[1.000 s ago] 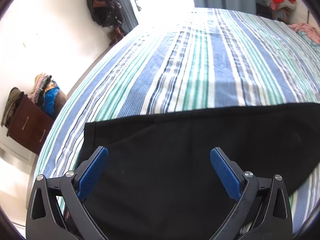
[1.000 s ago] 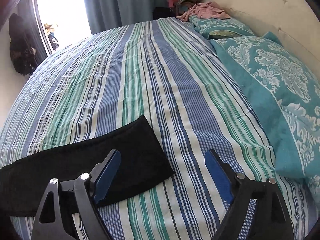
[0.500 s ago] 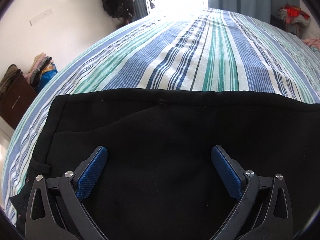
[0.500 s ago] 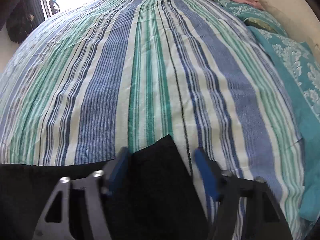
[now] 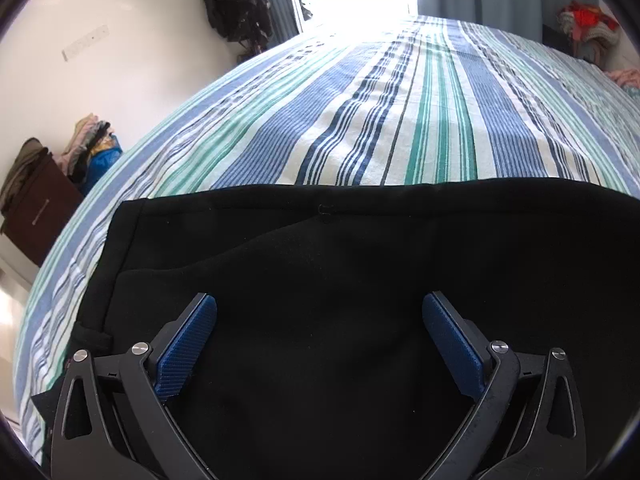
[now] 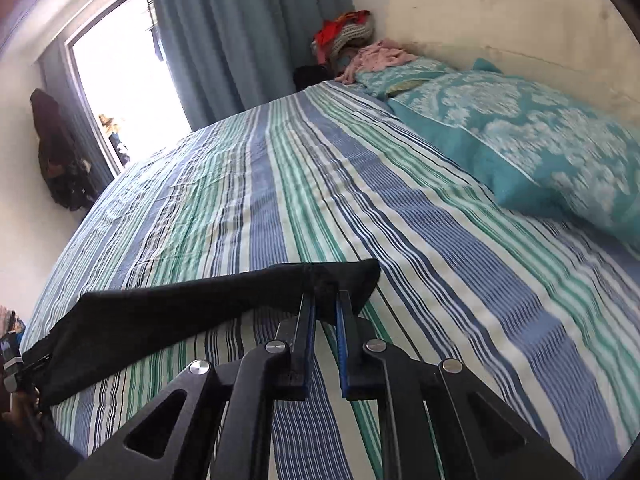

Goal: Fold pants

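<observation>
Left wrist view: the left hand-held gripper (image 5: 320, 340) hangs with its jaws spread wide over the black pants (image 5: 340, 300), blue pads (image 5: 186, 346) clear of the cloth and nothing between them. The pants lie flat near the edge of the striped bed (image 5: 400, 120), their waistband end, with a belt loop, toward the picture's left. A dark wooden dresser (image 5: 36, 208) piled with clothes stands against the wall beyond.

Right wrist view: the right hand-held gripper (image 6: 325, 312) has just been closing and now pinches the far leg end of the pants (image 6: 200, 312) between its pads, a corner of black cloth poking out past the fingertips. The pinched end is raised off the striped bed (image 6: 360, 184), and the leg sags in a loose band back toward the lower left. Teal patterned pillows (image 6: 520, 140) line the headboard; a curtain (image 6: 248, 40) hangs beside the bright window.

The fabric looks light, soft and limp, with no stiffness to hold a shape, so it will likely drape and trail wherever one point is raised. A hem or waistband edge, where the layers are stitched thick, seems the surest place to grip; the left hand-held gripper probably needs the waistband corner to keep the fold square.
</observation>
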### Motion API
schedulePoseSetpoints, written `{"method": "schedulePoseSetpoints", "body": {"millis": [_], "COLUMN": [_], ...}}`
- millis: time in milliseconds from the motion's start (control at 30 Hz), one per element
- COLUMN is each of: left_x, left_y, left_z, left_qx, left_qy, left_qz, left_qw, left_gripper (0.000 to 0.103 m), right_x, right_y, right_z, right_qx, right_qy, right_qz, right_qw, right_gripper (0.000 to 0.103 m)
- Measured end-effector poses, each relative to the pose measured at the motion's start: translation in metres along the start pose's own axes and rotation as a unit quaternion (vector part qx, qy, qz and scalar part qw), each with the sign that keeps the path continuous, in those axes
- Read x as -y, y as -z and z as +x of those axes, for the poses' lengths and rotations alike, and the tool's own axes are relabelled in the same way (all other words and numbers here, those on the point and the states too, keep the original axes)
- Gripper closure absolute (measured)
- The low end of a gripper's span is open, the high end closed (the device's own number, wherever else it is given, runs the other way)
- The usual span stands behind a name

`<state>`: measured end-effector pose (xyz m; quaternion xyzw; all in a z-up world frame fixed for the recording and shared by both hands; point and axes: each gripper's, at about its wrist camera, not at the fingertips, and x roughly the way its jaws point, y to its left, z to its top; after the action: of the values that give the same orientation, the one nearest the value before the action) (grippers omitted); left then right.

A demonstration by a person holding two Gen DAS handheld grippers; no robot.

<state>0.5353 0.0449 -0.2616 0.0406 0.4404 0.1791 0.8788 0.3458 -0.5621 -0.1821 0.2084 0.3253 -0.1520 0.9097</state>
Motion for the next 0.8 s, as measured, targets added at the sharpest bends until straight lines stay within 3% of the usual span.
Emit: {"method": "schedulePoseSetpoints", "body": {"millis": [100, 133, 200, 233, 267, 333, 367, 467, 533, 600, 667, 800], "left_x": [0.014, 0.015, 0.004, -0.003, -0.008, -0.017, -0.019, -0.027, -0.028, -0.028, -0.036, -0.029], "left_y": [-0.008, -0.009, 0.000, 0.010, 0.022, 0.053, 0.069, 0.113, 0.134, 0.149, 0.159, 0.156], "left_z": [-0.018, -0.030, -0.069, -0.089, -0.105, -0.129, -0.136, -0.148, -0.145, -0.133, -0.135, -0.130], "left_qx": [-0.044, -0.059, -0.045, -0.034, -0.028, -0.028, -0.029, -0.024, -0.032, -0.031, -0.005, -0.003], "left_qy": [-0.045, -0.030, 0.029, 0.058, 0.077, 0.099, 0.101, 0.082, 0.080, 0.090, 0.108, 0.097], "left_qz": [0.058, 0.076, 0.053, 0.041, 0.035, 0.044, 0.050, 0.049, 0.045, 0.033, 0.007, 0.013], "left_qw": [0.9963, 0.9949, 0.9971, 0.9969, 0.9960, 0.9937, 0.9933, 0.9951, 0.9952, 0.9949, 0.9941, 0.9952], "left_gripper": [0.001, 0.001, 0.001, 0.001, 0.001, 0.001, 0.001, 0.001, 0.001, 0.000, 0.000, 0.001], "right_x": [0.029, 0.032, 0.036, 0.043, 0.048, 0.048, 0.040, 0.002, -0.030, -0.062, -0.089, -0.114], "right_y": [0.065, 0.083, 0.107, 0.113, 0.114, 0.114, 0.114, 0.124, 0.136, 0.153, 0.165, 0.194], "right_z": [-0.035, -0.046, -0.072, -0.086, -0.098, -0.127, -0.139, -0.154, -0.151, -0.141, -0.126, -0.092], "right_qx": [-0.026, -0.032, -0.019, -0.017, -0.006, 0.036, 0.057, 0.065, 0.043, 0.017, -0.009, -0.055], "right_qy": [0.044, 0.069, 0.120, 0.133, 0.138, 0.142, 0.145, 0.081, 0.029, 0.004, -0.009, 0.017], "right_qz": [0.061, 0.064, 0.068, 0.081, 0.096, 0.101, 0.090, 0.043, 0.013, -0.025, -0.072, -0.146], "right_qw": [0.997, 0.995, 0.990, 0.988, 0.986, 0.984, 0.984, 0.994, 0.999, 1.000, 0.997, 0.988], "right_gripper": [0.093, 0.093, 0.088, 0.075, 0.050, 0.016, 0.012, 0.012, 0.010, 0.007, 0.004, 0.004]}}
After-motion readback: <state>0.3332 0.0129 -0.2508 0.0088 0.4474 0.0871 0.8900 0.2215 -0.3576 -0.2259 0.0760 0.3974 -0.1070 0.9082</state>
